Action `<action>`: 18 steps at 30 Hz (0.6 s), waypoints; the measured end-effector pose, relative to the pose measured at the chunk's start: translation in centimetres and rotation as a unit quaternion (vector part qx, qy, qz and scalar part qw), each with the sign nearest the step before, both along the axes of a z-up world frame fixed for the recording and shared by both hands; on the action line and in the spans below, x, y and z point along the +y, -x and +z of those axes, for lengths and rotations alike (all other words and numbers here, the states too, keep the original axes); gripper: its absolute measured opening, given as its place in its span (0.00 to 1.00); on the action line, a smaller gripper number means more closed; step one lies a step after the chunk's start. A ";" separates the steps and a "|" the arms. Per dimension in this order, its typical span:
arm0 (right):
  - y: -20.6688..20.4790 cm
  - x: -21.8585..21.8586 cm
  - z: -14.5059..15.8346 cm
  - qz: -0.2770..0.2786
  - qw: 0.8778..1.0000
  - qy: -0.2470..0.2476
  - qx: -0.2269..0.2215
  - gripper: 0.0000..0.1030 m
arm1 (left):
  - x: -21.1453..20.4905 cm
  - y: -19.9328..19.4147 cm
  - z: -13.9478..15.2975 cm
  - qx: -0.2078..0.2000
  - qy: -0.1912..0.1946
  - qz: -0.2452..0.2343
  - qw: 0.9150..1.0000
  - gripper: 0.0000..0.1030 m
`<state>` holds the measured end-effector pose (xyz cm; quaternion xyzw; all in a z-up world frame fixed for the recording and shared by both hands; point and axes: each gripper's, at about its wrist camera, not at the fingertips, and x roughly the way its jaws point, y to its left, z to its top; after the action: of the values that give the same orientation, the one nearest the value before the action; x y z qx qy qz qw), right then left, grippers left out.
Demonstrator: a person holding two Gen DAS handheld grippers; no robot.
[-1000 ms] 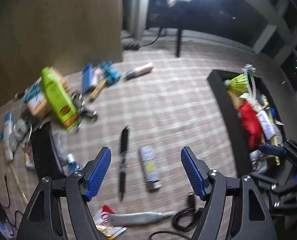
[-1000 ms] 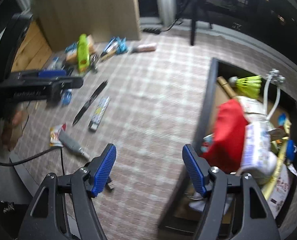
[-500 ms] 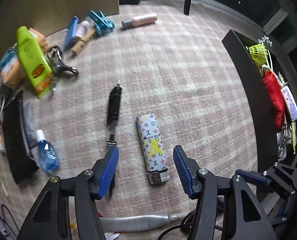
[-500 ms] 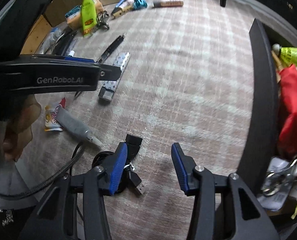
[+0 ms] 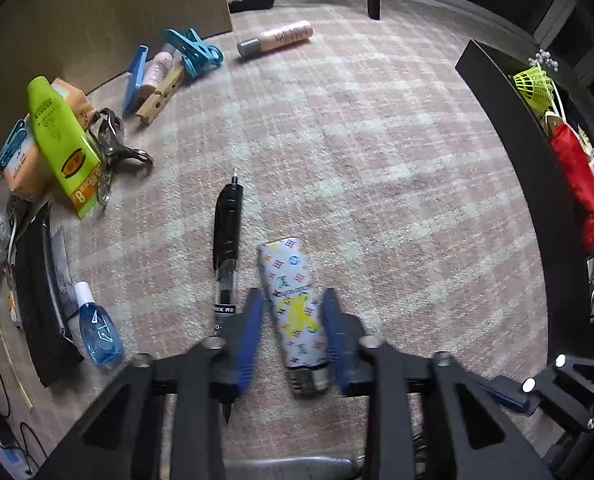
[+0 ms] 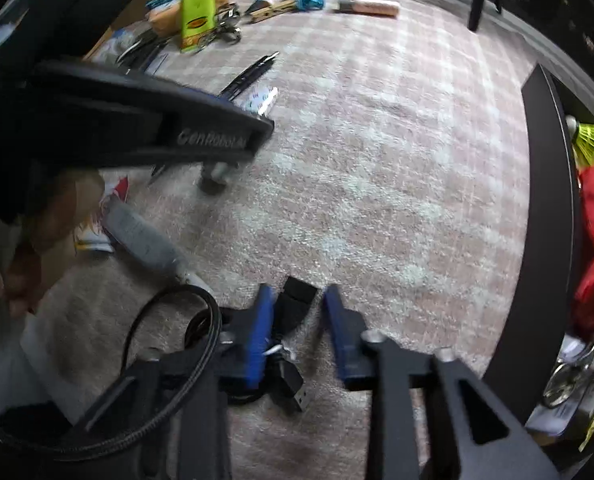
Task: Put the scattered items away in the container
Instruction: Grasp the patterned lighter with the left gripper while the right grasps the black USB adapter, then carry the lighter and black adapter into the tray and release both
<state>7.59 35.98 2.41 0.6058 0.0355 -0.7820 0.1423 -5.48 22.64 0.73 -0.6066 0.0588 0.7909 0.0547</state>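
Observation:
My left gripper point(image 5: 291, 300) is low on the carpet, its blue pads on either side of a white patterned lighter point(image 5: 293, 300), right pad against it, a small gap at the left pad. A black pen point(image 5: 227, 240) lies just left of it. My right gripper point(image 6: 297, 300) is open over a black USB cable point(image 6: 293, 304), whose plug lies between the pads and its coil point(image 6: 169, 344) to the left. The black container point(image 5: 509, 152), holding a red cloth point(image 5: 577, 184) and a yellow shuttlecock point(image 5: 533, 88), stands at the right; it also shows in the right wrist view point(image 6: 545, 184).
A green tube point(image 5: 61, 140), metal clips point(image 5: 113, 144), blue pegs point(image 5: 193, 50), a wooden peg point(image 5: 157, 100) and a pink bottle point(image 5: 277, 36) lie along the far left. A small blue bottle point(image 5: 97, 328) is near left. A grey tool point(image 6: 145, 240) lies by the cable.
Both grippers have dropped lower and narrowed. The left pads have closed in around the lighter. The right pads have come down over the cable plug.

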 end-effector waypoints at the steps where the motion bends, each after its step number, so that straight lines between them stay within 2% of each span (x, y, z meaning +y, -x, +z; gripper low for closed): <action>1: 0.1 0.2 0.0 -0.003 1.000 0.006 -0.002 0.23 | -0.2 -0.1 0.0 0.000 -0.006 0.003 1.000 0.21; 4: 0.2 1.4 0.3 -0.025 0.999 0.022 -0.004 0.22 | -1.1 -0.6 0.3 -0.002 -0.027 0.015 1.000 0.21; 8: 0.1 3.3 1.9 -0.048 0.998 0.042 0.013 0.11 | -2.1 -1.6 1.5 0.002 -0.058 0.024 0.998 0.21; 16: -0.2 6.9 5.3 -0.084 0.994 0.048 0.058 0.11 | -2.1 -3.5 6.7 0.049 -0.083 -0.009 0.995 0.21; 18: 0.0 7.7 6.3 -0.095 0.992 0.050 0.071 0.11 | -1.1 -2.3 7.9 0.056 -0.090 -0.017 0.994 0.21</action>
<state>7.54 43.64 8.71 0.5419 -0.0512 -0.8335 0.0945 -3.20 21.50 8.62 -0.5528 0.0008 0.8248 0.1193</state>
